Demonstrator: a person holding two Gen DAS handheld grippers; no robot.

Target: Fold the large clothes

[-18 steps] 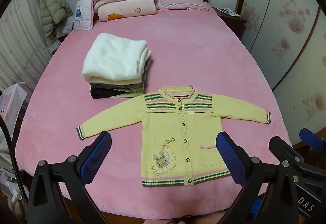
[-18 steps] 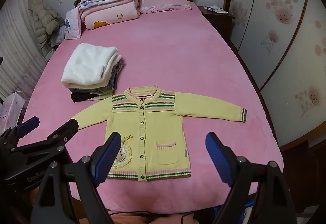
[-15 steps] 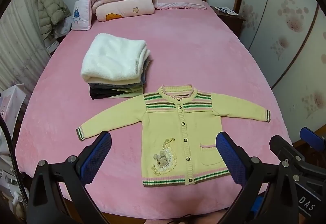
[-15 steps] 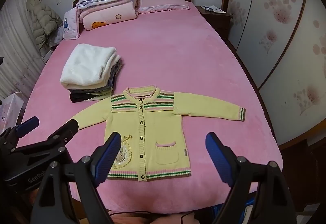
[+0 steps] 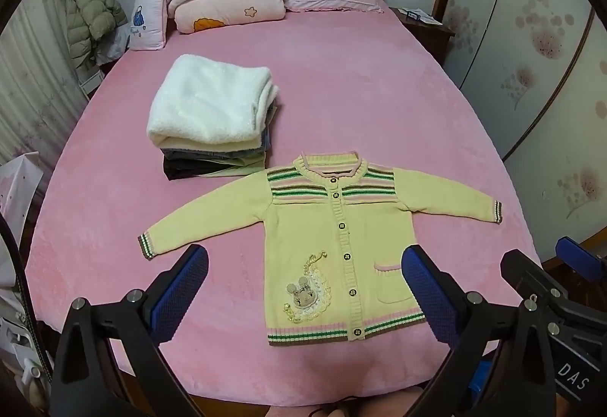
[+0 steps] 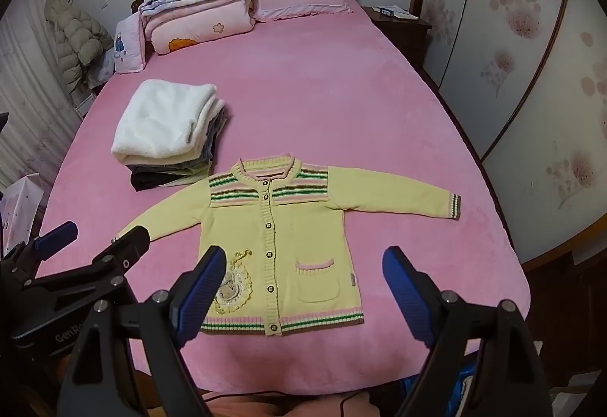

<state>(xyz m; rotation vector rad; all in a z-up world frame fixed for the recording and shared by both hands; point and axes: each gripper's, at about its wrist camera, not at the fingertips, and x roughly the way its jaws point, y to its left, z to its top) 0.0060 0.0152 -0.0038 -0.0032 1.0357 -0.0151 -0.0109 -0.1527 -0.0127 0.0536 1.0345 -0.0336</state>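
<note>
In the left wrist view, the yellow cardigan (image 5: 341,246) lies flat, buttoned and face up near the foot of the pink bed (image 5: 341,94), sleeves spread. The left gripper (image 5: 303,288) hovers above it, jaws wide apart and empty.

In the right wrist view, the right gripper (image 6: 299,284) likewise gapes empty. The knit looks soft, light and floppy; the cuffs (image 6: 454,206) or shoulders seem the best places to pinch.

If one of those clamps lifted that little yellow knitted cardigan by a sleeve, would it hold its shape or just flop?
Probably flop: the yellow knitted cardigan lies flat and limp on the pink bedspread, so the body would likely dangle and stretch. It looks light for its size, being small, thin knit. The plush spread may drag on it slightly if it is pushed.
</note>
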